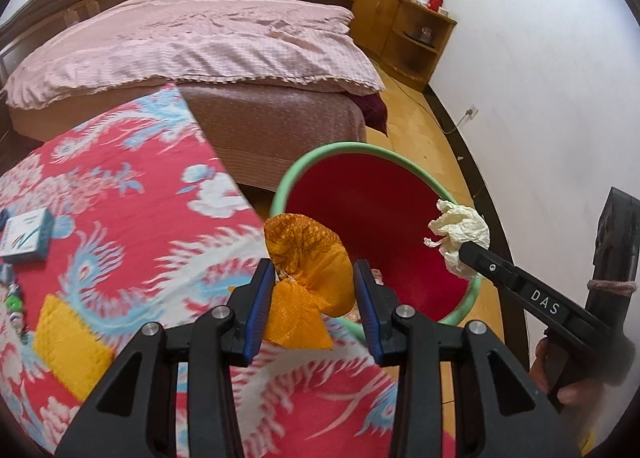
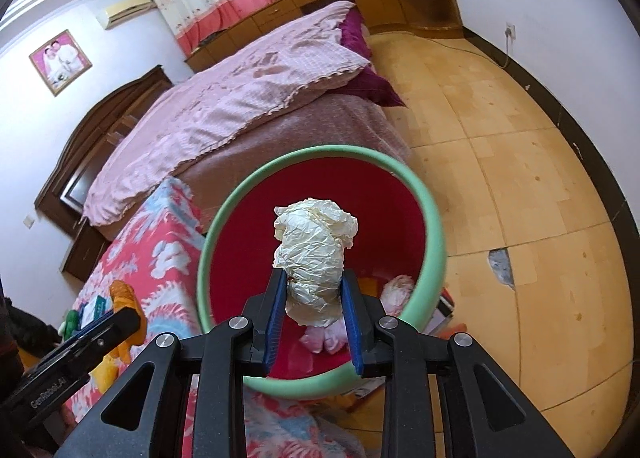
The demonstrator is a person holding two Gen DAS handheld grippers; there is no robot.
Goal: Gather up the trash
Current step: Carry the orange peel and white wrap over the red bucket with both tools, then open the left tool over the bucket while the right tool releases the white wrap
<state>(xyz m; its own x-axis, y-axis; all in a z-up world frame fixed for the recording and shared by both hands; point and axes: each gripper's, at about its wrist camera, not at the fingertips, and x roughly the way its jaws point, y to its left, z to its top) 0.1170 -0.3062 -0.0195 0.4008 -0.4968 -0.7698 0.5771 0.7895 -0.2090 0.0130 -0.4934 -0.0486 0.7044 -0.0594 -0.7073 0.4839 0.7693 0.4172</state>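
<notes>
While both grippers hang over the mouth of the round red plastic bin with a pale green rim, each one carries a piece of trash. The left gripper clamps a crumpled orange plastic wrapper between its blue-padded fingers; the wrapper bulges above the pads and a flat tail hangs below them, over the near edge of the bin where it meets the red cloth with a blue and white phoenix pattern. The right gripper pinches a crumpled cream-white ball of paper, its blue pads pressing against the lower sides of the ball while most of it sticks up past the fingertips. In the left wrist view this same paper ball sits at the tip of the right gripper just over the bin's far right rim.

Inside the bin, low on its red wall, lie some pinkish-white crumpled scraps.

On the patterned cloth rest a small white and blue box and a flat yellow piece, well apart from the bin. Behind it stands a bed with a pink quilt, and the wooden floor spreads to the right.
</notes>
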